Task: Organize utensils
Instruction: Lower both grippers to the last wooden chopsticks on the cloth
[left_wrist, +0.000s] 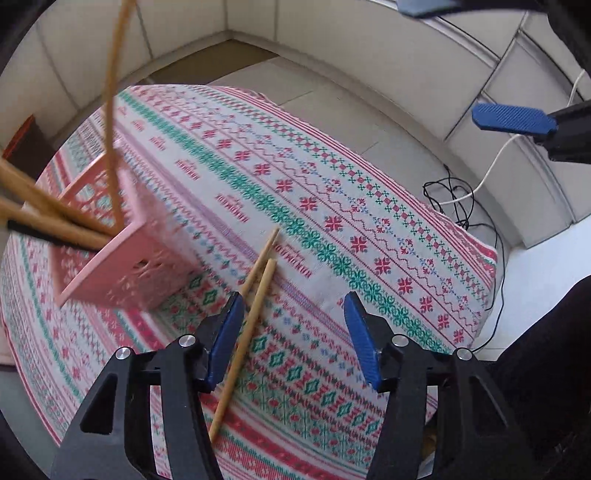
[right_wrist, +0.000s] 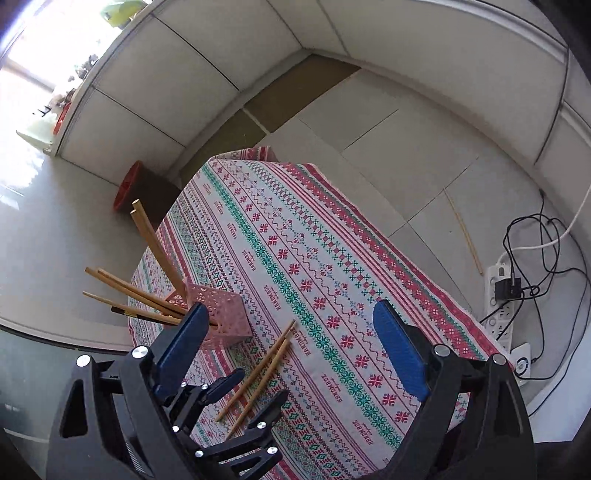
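Two loose wooden chopsticks (left_wrist: 243, 347) lie side by side on the patterned tablecloth (left_wrist: 332, 206). My left gripper (left_wrist: 295, 332) hangs over them, open; the longer stick runs close along the inside of its left pad, untouched. The pink lattice holder (left_wrist: 122, 251) stands to the left with several chopsticks (left_wrist: 55, 218) leaning out of it. In the right wrist view my right gripper (right_wrist: 291, 347) is wide open and empty above the table. Below it are the left gripper (right_wrist: 262, 384), the loose chopsticks (right_wrist: 258, 373) and the holder (right_wrist: 218, 306). A blue right finger (left_wrist: 513, 120) shows at upper right.
The small table (right_wrist: 332, 258) ends close on all sides. On the floor to the right lie a power strip (right_wrist: 498, 295) with tangled cables and a thin stick (right_wrist: 463, 229). A red-rimmed dark object (right_wrist: 127, 184) stands beyond the far left corner. A person's dark clothing (left_wrist: 546, 350) is at right.
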